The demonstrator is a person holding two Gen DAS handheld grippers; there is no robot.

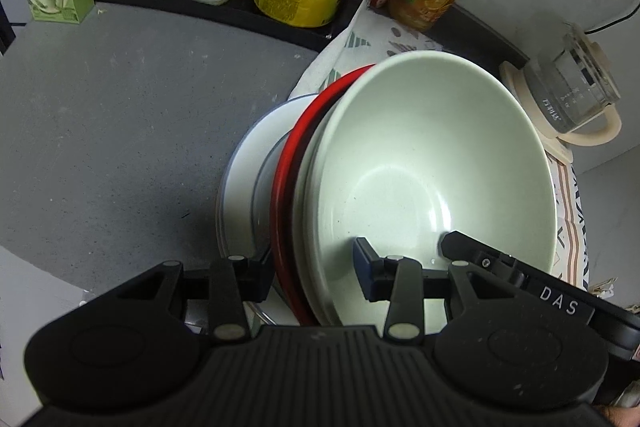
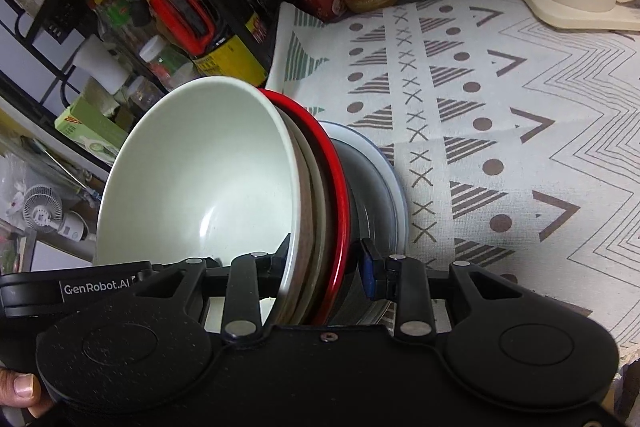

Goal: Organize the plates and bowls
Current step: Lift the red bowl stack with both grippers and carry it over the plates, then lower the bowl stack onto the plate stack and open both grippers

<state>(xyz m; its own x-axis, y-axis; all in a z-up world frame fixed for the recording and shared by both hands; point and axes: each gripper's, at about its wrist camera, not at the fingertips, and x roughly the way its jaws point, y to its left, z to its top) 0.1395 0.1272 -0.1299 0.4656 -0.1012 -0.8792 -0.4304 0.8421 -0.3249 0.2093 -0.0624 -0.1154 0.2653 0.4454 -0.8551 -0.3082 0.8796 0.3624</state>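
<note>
I hold a stack of dishes tipped on its edge between my two grippers. On top sits a pale green round bowl (image 1: 432,163), then a red-rimmed plate (image 1: 288,163), then a white plate with a blue edge (image 1: 240,167). My left gripper (image 1: 316,267) is squeezed onto the stack's rim. My right gripper (image 2: 326,259) pinches the rim from the other side. The stack hangs above the grey counter (image 1: 120,107), near the white patterned cloth (image 2: 500,107).

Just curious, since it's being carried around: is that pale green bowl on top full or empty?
Empty. The pale green bowl shows a bare, shiny inside down to its bottom in both wrist views.
</note>
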